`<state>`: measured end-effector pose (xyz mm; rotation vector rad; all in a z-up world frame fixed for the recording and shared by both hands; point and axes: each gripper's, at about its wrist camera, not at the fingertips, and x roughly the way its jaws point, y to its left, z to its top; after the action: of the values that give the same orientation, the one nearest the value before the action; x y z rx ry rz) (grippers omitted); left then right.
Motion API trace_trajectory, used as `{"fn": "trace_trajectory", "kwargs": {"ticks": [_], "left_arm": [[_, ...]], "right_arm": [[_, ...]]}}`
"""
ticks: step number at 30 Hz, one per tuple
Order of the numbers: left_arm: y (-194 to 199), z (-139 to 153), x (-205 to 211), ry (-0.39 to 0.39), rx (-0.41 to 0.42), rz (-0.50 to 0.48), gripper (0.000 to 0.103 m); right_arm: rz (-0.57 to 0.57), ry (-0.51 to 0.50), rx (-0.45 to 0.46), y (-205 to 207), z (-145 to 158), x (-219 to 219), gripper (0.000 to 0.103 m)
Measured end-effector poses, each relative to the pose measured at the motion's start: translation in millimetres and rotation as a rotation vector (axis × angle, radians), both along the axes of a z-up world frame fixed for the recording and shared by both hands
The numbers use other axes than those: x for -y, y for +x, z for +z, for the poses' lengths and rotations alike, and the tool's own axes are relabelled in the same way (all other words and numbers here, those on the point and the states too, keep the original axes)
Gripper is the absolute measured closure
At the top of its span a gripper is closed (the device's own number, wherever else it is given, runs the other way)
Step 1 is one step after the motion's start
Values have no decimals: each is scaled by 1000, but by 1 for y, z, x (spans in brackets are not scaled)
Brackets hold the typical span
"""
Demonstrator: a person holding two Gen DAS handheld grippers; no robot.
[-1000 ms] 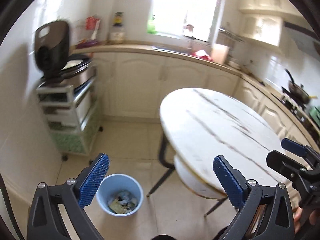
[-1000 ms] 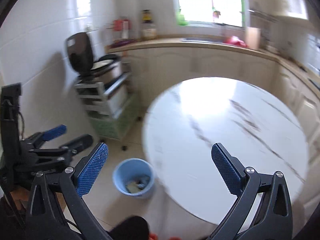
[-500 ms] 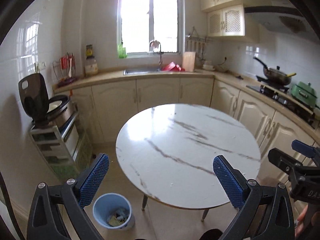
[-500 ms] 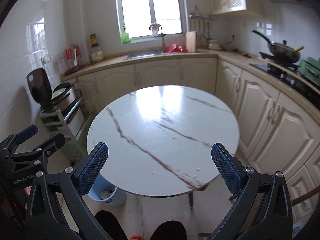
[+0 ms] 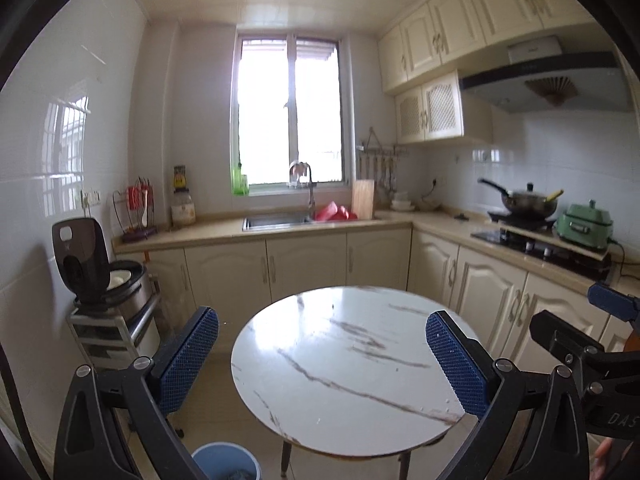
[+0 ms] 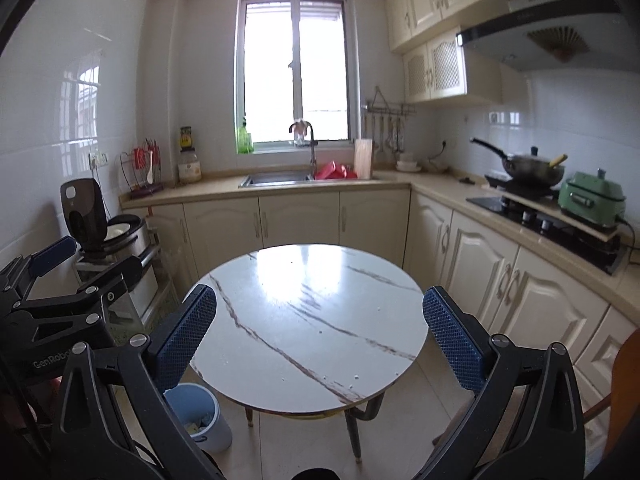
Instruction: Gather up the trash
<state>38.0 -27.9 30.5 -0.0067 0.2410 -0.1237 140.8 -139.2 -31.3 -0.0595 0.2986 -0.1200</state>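
Down at floor level on our left stands the blue bin (image 6: 200, 416), tucked just beside the left edge of the round marble table (image 6: 308, 320), with bits of trash (image 6: 198, 424) lying in it. From our left gripper (image 5: 322, 354) the bin shows only as a rim at the bottom of the view, below and between the two blue pads; from our right gripper (image 6: 320, 334) it sits low and to the left, partly behind the left pad (image 6: 184, 340).

Moving rightward, the tabletop is bare apart from a few pale specks (too small for us to identify). Its near rim runs close under both grippers. Tiled floor lies open between the table and the cream cabinets (image 6: 512, 284) on the right, and a narrower gap separates the table from the trolley with the rice cooker (image 6: 100, 224) on the left.

We hold both grippers side by side and level, pointing across the table toward the window (image 6: 294, 76), well above the bin. Each one's jaws stand spread wide with nothing between them. At far right, an orange chair back (image 6: 624, 380) edges into view.
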Motion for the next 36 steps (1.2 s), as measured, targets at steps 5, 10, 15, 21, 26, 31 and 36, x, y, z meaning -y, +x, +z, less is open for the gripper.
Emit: {"fn": "trace_trajectory", "kwargs": {"ticks": [5, 10, 15, 21, 26, 31, 36], "left_arm": [[-37, -14, -15, 1, 78, -4, 1], [-58, -31, -34, -22, 132, 1, 1], [-65, -49, -46, -22, 150, 1, 1], [-62, -56, -45, -18, 140, 8, 1], [-63, -57, -46, -19, 137, 8, 1], [-59, -52, -42, -17, 136, 9, 1], [-52, -45, -41, -15, 137, 9, 1]], "right_arm": [[5, -24, 63, -18, 14, -9, 0], [13, -34, 107, -27, 20, -19, 0], [19, -39, 130, -29, 20, -23, 0], [16, -39, 126, -28, 16, -27, 0], [13, -41, 125, -28, 15, -25, 0], [12, -38, 118, -28, 14, -25, 0], [13, -35, 118, -27, 14, -25, 0]]}}
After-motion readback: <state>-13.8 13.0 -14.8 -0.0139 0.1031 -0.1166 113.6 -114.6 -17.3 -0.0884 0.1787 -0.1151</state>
